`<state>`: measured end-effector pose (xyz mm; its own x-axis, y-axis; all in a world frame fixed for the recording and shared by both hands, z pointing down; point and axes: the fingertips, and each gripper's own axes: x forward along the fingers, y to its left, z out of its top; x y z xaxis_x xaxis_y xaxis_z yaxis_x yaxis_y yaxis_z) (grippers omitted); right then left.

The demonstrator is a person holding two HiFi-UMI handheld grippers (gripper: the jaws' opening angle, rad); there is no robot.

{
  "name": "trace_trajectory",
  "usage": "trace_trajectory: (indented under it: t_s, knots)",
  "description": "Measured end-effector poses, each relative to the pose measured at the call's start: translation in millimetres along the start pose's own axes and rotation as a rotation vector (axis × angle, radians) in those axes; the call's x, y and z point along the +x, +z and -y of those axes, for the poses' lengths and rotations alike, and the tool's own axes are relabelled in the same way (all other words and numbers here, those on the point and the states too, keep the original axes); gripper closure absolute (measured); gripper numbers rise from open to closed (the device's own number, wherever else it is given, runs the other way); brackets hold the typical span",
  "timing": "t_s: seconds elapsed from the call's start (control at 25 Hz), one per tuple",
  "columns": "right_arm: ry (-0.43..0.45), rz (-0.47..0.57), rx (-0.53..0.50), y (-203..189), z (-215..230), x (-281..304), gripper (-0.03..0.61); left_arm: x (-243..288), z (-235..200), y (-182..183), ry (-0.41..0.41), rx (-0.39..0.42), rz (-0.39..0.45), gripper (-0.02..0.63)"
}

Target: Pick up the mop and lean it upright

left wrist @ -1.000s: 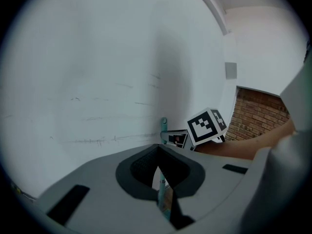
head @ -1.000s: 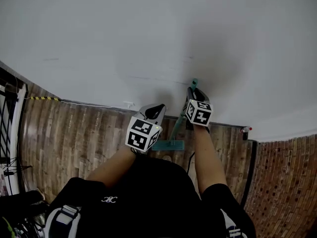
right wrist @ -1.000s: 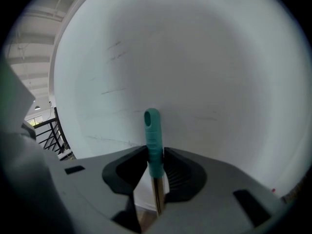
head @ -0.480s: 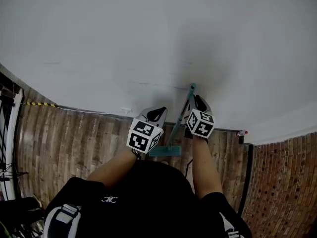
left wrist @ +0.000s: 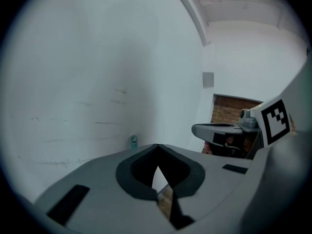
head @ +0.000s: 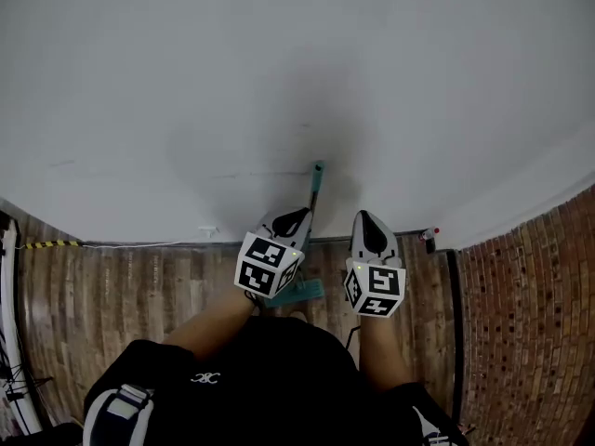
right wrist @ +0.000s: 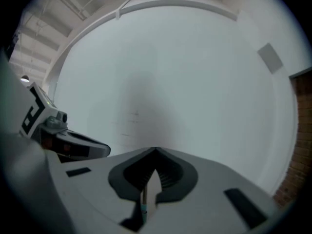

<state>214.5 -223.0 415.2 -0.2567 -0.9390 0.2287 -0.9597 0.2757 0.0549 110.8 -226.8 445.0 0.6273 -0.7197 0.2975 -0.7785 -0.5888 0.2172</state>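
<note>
The mop stands leaning on the white wall. Its teal handle (head: 314,191) rises from the teal head (head: 301,293) on the wood floor. My left gripper (head: 292,217) is shut, close against the handle's left side, with nothing between its jaws. The handle's teal top (left wrist: 134,140) shows just beyond the left gripper (left wrist: 156,147). My right gripper (head: 372,229) is shut and hangs clear of the mop, to its right. In its own view the right gripper (right wrist: 155,152) faces bare wall, and a thin rod shows through the slit low between the jaws.
The white wall (head: 279,72) fills the far side and meets the wood floor (head: 139,277). A brick-patterned floor (head: 530,314) lies to the right. A small red-tipped fitting (head: 429,235) sits at the wall's base, and yellow-black tape (head: 46,244) lies at the left.
My right gripper has come off the mop handle and dropped back to the right. The mop now leans on the wall alone. The head view has shifted right.
</note>
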Motion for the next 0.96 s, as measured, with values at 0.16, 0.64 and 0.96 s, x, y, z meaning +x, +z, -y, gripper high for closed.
trace_trajectory:
  t_s: [0.16,0.64,0.96]
  knots:
    - [-0.043,-0.001,0.062,-6,9,-20,0.565,9,14,10,-0.038,0.024,0.018,0.618]
    - [-0.039,-0.001,0.12,-11,13,-34,0.565,14,30,4,-0.064,0.038,-0.001,0.618]
    - [-0.006,0.004,0.121,-8,3,-28,0.565,8,20,3,-0.042,0.034,0.0,0.618]
